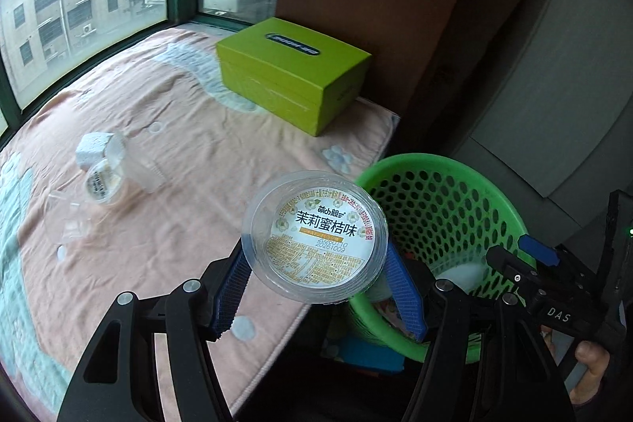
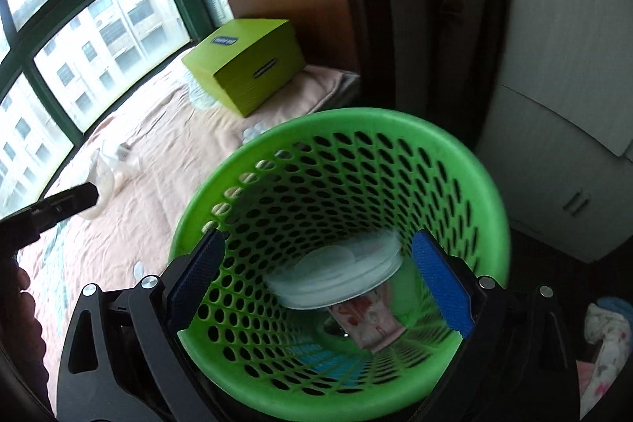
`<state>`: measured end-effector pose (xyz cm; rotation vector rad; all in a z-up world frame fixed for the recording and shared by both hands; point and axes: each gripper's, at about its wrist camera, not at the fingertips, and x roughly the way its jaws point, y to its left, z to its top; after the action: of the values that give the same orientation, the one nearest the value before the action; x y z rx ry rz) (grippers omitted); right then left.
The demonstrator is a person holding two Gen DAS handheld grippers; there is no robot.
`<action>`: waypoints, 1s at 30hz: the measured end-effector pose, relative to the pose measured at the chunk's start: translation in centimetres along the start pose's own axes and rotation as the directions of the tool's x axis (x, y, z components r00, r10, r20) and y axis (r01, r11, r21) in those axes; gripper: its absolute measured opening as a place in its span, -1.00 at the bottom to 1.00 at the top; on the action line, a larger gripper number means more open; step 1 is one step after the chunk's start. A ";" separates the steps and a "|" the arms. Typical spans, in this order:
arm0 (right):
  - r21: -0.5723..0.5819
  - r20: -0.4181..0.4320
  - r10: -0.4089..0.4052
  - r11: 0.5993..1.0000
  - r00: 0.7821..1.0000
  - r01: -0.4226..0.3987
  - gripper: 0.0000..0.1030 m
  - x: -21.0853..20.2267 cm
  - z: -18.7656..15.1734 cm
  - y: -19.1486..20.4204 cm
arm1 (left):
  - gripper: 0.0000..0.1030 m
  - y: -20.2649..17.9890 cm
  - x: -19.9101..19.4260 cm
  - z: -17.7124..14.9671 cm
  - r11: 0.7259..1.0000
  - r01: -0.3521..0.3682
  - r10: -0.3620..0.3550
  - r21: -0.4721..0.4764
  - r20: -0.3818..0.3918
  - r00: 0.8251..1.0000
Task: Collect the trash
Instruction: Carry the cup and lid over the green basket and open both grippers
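My left gripper [image 1: 316, 265] is shut on a clear plastic cup [image 1: 316, 238] with a white printed label, held above the pink mat's edge, just left of the green mesh basket [image 1: 443, 184]. More clear cups [image 1: 103, 180] and a white foam block [image 1: 93, 147] lie on the mat at the left. My right gripper [image 2: 316, 267] is open over the basket [image 2: 467, 161], its fingers inside the rim. A clear plastic lid [image 2: 340, 275] lies in the basket between the fingers, blurred, above a pink wrapper [image 2: 372, 323]. The right gripper body also shows in the left wrist view [image 1: 554, 287].
A green lidded box [image 1: 292, 74] stands at the mat's far right corner, also in the right wrist view [image 2: 245, 62]. Windows run along the far left side. A brown panel and white cabinet doors [image 2: 561, 145] stand behind the basket. Patterned cloth [image 2: 605, 335] lies at the right.
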<state>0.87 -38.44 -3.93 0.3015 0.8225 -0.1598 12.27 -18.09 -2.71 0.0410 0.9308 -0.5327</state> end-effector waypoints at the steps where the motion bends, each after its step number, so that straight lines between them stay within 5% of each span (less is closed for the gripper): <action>1: 0.005 0.003 0.000 1.000 1.000 0.000 0.85 -0.2 0.0 -0.1 | 0.23 -0.5 0.2 0.0 1.000 0.005 -0.005 0.007 -0.004 1.000; 22: 0.086 0.093 -0.004 0.996 0.996 -0.004 0.85 -3.6 -0.1 -3.4 | 0.26 -8.2 3.2 -1.6 0.986 0.123 -0.111 0.115 -0.108 0.988; 25: 0.091 0.091 0.008 0.996 0.996 -0.016 0.85 -3.6 -0.1 -3.4 | 0.54 -8.8 3.1 -1.7 0.984 0.122 -0.108 0.132 -0.102 0.989; 30: 0.083 0.093 0.019 0.996 0.995 -0.027 0.85 -3.6 0.0 -2.9 | 0.55 -8.9 2.6 -1.7 0.981 0.128 -0.116 0.145 -0.088 0.989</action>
<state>-2.29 -41.12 -1.86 0.3803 0.7214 -0.1856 8.16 -26.46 -4.03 0.1430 0.9728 -0.7193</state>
